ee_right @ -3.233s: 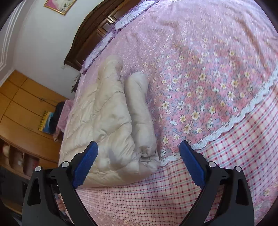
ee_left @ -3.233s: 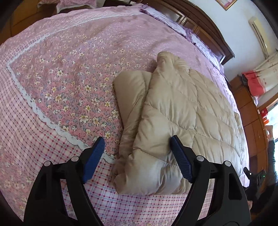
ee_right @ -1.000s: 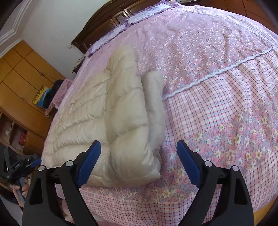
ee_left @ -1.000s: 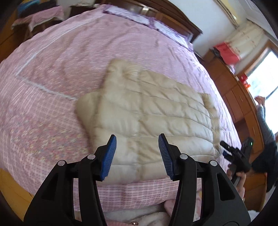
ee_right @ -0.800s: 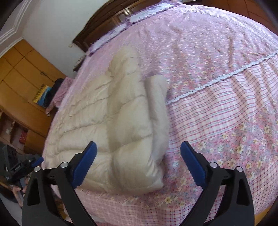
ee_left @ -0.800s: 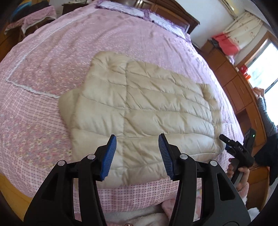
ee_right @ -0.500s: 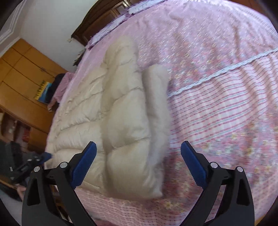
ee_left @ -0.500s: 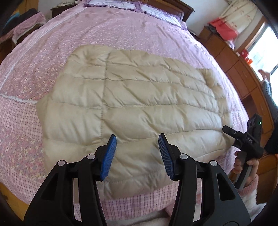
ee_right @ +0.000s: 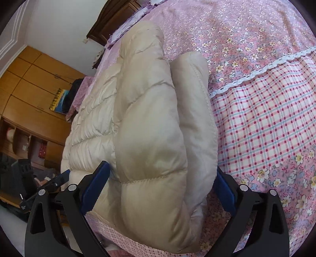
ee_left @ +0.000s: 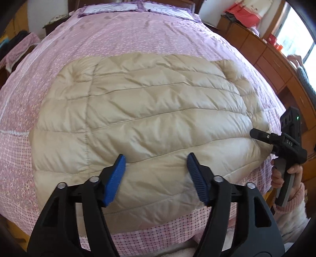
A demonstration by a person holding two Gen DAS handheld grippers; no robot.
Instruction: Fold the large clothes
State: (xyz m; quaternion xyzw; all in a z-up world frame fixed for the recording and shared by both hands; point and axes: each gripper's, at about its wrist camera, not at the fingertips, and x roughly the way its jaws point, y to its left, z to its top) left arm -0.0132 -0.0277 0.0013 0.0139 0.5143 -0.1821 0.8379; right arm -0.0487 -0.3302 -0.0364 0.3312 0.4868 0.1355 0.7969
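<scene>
Bedroom surroundings.
Pink floral bedspread [ee_left: 138, 39] with lace trim [ee_right: 262, 70]; dark headboard [ee_right: 114, 17]; wooden cabinets [ee_right: 33, 87] left, dresser [ee_left: 262, 57] by window.

One beige quilted jacket [ee_left: 142, 118] lies on one bed [ee_left: 138, 35]. Two tools: the left tool [ee_left: 156, 176] and the right tool [ee_right: 158, 189], each with two blue pads [ee_left: 115, 178]. Two pillows [ee_left: 110, 8] sit at the headboard. One hand [ee_left: 288, 174] shows.
</scene>
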